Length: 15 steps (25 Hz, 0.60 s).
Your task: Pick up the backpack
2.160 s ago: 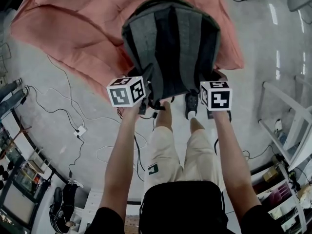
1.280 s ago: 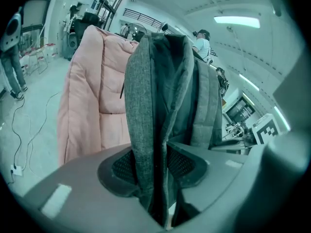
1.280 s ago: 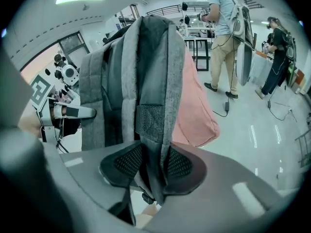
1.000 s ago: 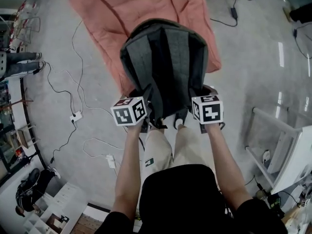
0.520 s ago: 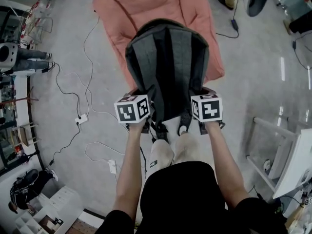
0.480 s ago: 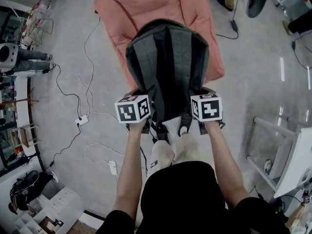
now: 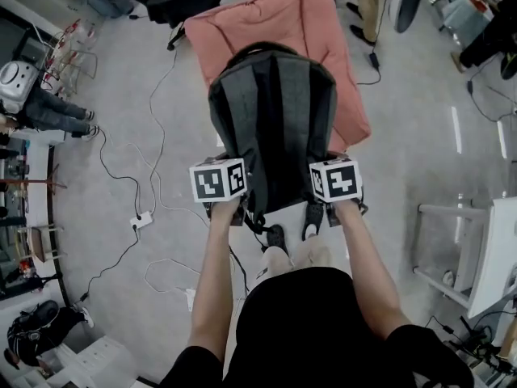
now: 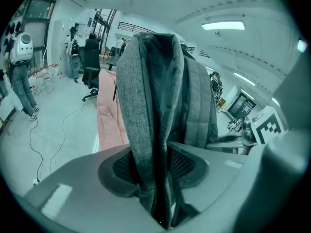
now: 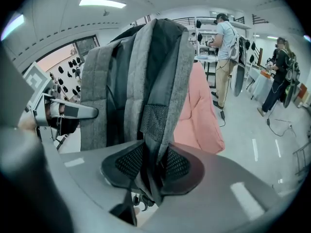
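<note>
My left gripper (image 8: 155,171) and right gripper (image 9: 151,169) each clamp narrow on 1 of the straps (image 9: 155,125) of the backpack (image 7: 273,120). It hangs at frame centre, higher over the pink cushion (image 7: 275,23) than 1 second before, so the pick-up seems nearly done.

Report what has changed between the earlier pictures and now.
The grey fabric backpack has been lifted higher by both tongs, away from the pink padded mat on the floor. The mat now looks smaller beneath it, and more of the room shows. Unchanged: the left tongs and right tongs stay shut on its straps, with the backpack hanging between them.
</note>
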Each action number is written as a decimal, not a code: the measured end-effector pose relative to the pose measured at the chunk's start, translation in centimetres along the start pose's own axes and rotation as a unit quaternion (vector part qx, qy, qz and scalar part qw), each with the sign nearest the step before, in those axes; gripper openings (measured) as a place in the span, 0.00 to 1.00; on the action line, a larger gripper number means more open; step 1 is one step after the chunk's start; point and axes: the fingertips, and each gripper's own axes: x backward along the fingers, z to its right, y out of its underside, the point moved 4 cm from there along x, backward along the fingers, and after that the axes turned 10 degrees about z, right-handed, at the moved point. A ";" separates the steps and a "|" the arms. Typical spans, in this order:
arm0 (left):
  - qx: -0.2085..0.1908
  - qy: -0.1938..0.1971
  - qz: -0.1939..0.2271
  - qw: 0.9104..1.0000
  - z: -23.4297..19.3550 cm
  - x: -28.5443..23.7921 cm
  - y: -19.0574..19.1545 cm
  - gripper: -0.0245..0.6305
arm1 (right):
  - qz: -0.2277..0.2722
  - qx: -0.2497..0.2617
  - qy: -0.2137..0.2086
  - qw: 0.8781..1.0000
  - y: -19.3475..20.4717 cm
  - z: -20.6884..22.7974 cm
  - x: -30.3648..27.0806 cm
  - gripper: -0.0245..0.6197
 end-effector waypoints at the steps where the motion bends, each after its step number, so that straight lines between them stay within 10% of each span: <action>1: -0.004 0.000 0.003 1.000 -0.2 0.7 -0.4 0.26 | 0.004 0.002 0.003 1.000 -0.3 -0.7 0.4 0.21; 15: -0.064 0.030 0.042 0.997 1.9 7.7 -3.8 0.26 | 0.059 0.015 0.055 0.997 -3.3 -5.0 7.5 0.20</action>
